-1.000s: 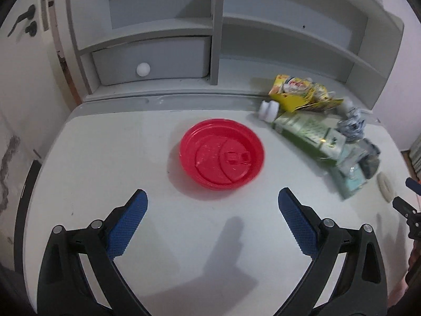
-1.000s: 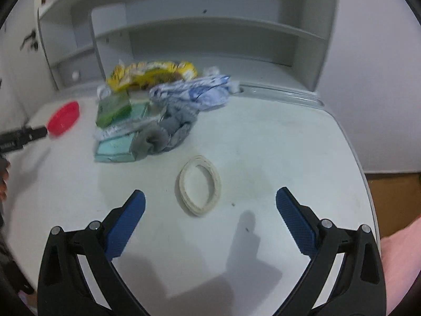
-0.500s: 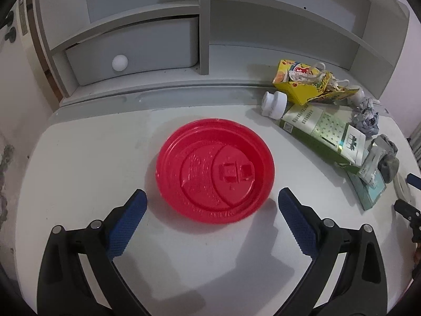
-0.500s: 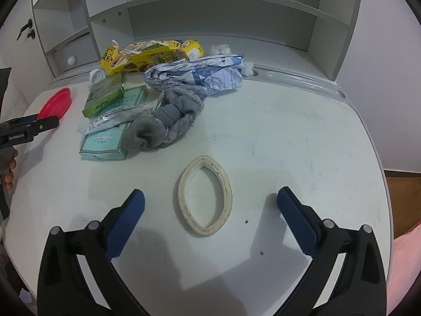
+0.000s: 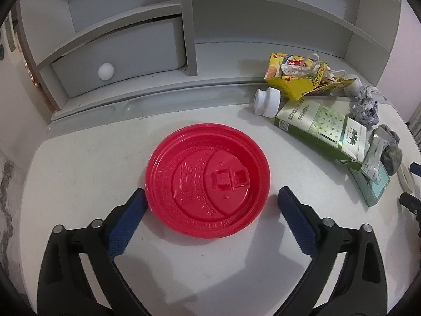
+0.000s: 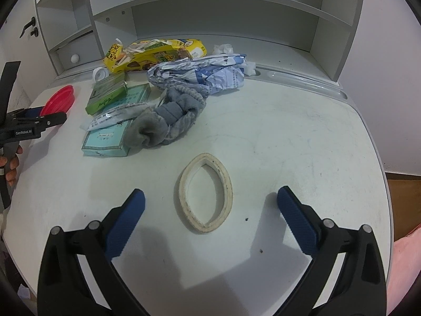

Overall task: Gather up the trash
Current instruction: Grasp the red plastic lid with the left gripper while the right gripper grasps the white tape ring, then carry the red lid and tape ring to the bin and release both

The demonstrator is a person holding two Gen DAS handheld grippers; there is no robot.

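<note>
A red plastic cup lid (image 5: 200, 173) lies flat on the white table (image 5: 79, 173). My left gripper (image 5: 210, 193) straddles it with its jaws closing; the left pad is at the lid's rim and a small gap shows at the right pad. A squashed white tape ring (image 6: 183, 189) lies between the fingers of my right gripper (image 6: 210, 194). Its jaws are closing too, with both pads well clear of the ring. In the right wrist view the left gripper (image 6: 39, 121) shows at the far left by the red lid (image 6: 60, 100).
A trash pile sits between the grippers: yellow snack pack (image 5: 297, 79), white cap (image 5: 267, 102), green box (image 5: 318, 129), teal box (image 6: 110, 142), grey sock (image 6: 168, 121), crumpled blue-white bag (image 6: 208, 73). A grey shelf unit with a drawer (image 5: 118, 55) lines the back. A hand (image 6: 10, 163) holds the left gripper.
My left gripper has come forward and down until its fingers flank the red lid, and its jaws have narrowed. The right gripper has closed in on the tape ring, jaws slightly narrower.
</note>
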